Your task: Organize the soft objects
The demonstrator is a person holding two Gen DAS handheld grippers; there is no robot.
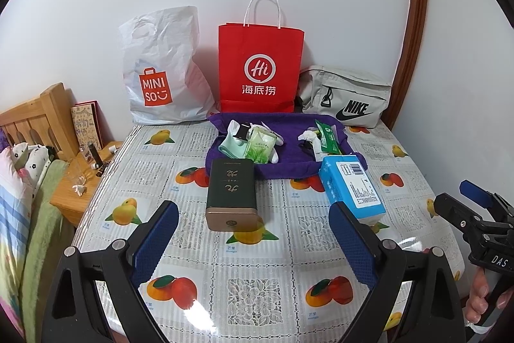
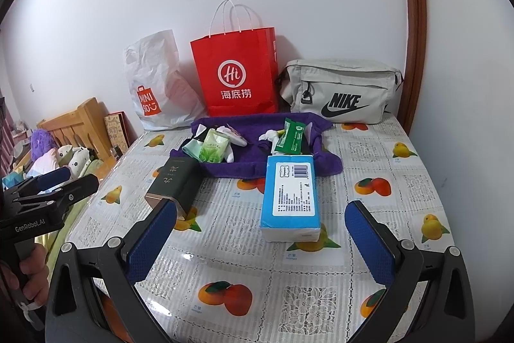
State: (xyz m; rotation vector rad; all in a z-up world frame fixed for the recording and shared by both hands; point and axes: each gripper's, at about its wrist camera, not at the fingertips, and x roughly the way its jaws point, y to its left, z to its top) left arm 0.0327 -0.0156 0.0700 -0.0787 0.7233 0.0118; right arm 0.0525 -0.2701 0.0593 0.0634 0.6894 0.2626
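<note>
A purple towel (image 1: 282,166) (image 2: 221,167) lies at the back of the table with socks, a light green tissue pack (image 1: 261,147) (image 2: 212,150) and a dark green wipes pack (image 1: 327,135) (image 2: 293,137) on it. A blue tissue pack (image 1: 351,186) (image 2: 290,198) lies in front of the towel. A dark green tin box (image 1: 232,193) (image 2: 175,184) lies to its left. My left gripper (image 1: 253,235) is open and empty, just short of the tin. My right gripper (image 2: 261,241) is open and empty, just short of the blue pack.
A white Miniso bag (image 1: 160,73), a red paper bag (image 1: 260,66) and a grey Nike pouch (image 1: 347,97) stand against the back wall. The table (image 1: 257,288) has a fruit-print cover. A bed and wooden nightstand (image 1: 69,192) are at the left.
</note>
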